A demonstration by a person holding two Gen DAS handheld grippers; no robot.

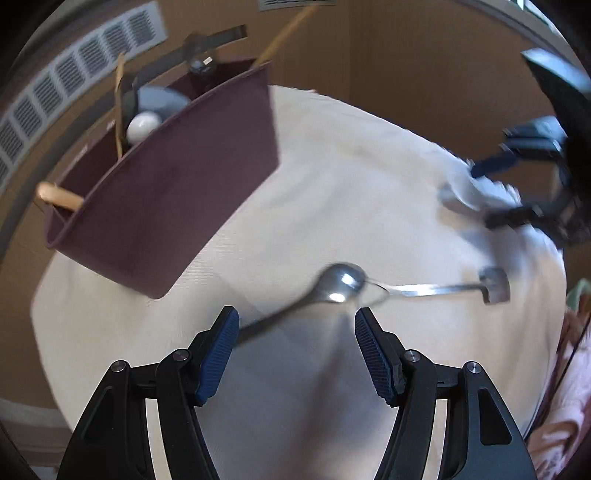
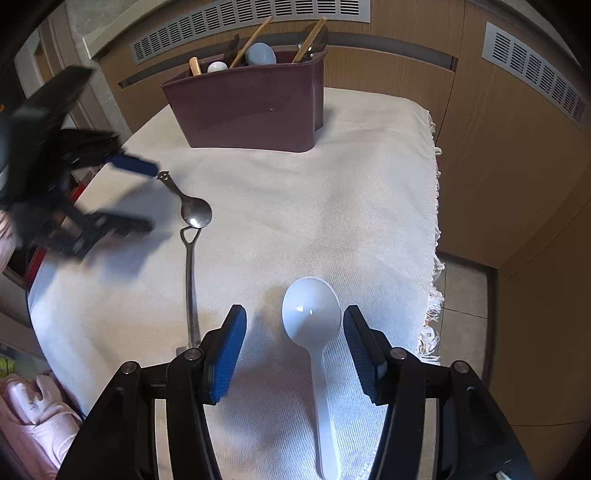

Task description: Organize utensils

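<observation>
A maroon utensil bin [image 2: 251, 110] stands at the far end of the cloth-covered table and also shows in the left wrist view [image 1: 166, 195]. It holds wooden and white utensils. A metal spoon [image 1: 341, 282] lies on the cloth just ahead of my open left gripper [image 1: 295, 325], its handle running under the left finger. A long metal utensil [image 1: 436, 288] lies beside it. My open right gripper [image 2: 293, 323] straddles a white plastic rice spoon [image 2: 312, 314] lying on the cloth. The left gripper [image 2: 144, 195] shows blurred in the right wrist view, beside the metal spoon [image 2: 195, 214].
The white cloth's [image 2: 332, 184] fringed edge [image 2: 436, 258] drops off at the right. Wooden cabinets with vent grilles [image 2: 251, 14] stand behind the table. Pink fabric [image 2: 33, 413] lies low at the left.
</observation>
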